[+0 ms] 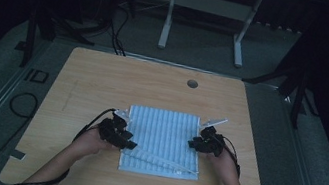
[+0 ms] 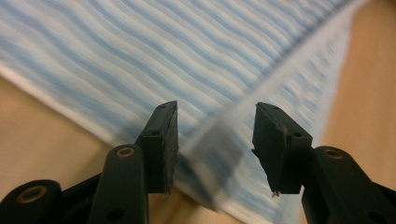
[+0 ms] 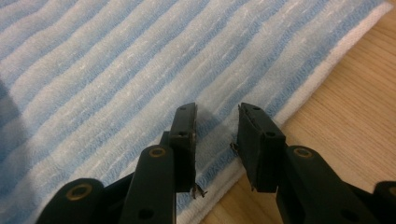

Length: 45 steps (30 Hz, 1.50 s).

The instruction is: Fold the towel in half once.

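A towel (image 1: 162, 140) is lying flat on the surface (image 1: 104, 77), toward the six o'clock side of its middle. The left gripper (image 1: 129, 143) is sitting at the towel's nine o'clock edge, low on that side, and the right gripper (image 1: 193, 143) at its three o'clock edge; the towel is lying between them. A folded strip is running along the towel's six o'clock part, slanting from the left gripper toward the five o'clock corner. A round hole (image 1: 192, 83) is sitting in the surface at twelve o'clock, well apart from the towel.

Ribbed terry cloth (image 3: 116, 70), matt wood table (image 3: 350, 93)
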Each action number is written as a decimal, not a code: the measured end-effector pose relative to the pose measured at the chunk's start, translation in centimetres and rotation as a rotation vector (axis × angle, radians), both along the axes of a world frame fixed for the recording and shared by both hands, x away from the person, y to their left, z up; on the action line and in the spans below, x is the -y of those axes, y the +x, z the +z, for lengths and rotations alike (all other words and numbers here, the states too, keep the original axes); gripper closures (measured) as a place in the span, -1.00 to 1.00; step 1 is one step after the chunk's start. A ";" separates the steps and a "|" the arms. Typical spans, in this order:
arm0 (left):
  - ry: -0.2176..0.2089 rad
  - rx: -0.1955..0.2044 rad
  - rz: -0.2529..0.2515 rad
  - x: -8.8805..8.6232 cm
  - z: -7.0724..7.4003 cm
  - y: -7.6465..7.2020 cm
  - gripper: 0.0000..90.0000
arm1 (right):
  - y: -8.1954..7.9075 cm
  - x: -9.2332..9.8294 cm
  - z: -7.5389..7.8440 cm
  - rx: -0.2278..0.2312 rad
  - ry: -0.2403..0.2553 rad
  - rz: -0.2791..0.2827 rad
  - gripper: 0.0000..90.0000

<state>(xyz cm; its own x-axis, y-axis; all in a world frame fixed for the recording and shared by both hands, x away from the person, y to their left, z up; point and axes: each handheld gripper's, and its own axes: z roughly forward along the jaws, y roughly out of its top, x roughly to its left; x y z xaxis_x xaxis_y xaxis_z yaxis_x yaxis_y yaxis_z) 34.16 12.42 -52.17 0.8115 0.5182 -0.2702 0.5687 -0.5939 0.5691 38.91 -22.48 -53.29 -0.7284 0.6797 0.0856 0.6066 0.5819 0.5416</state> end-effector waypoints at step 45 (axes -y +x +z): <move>-0.010 0.107 -0.062 0.6 -0.1 -4.8 0.69 | 0.1 0.3 -0.2 -0.007 0.025 -0.024 0.55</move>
<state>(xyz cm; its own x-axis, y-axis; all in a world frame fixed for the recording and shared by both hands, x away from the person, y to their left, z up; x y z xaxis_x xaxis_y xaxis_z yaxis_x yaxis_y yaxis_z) 29.35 11.85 -52.23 0.8665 0.4634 -0.1854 0.4666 -0.6202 0.6306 38.97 -22.80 -53.44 -0.7111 0.6947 0.1081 0.6242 0.5531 0.5518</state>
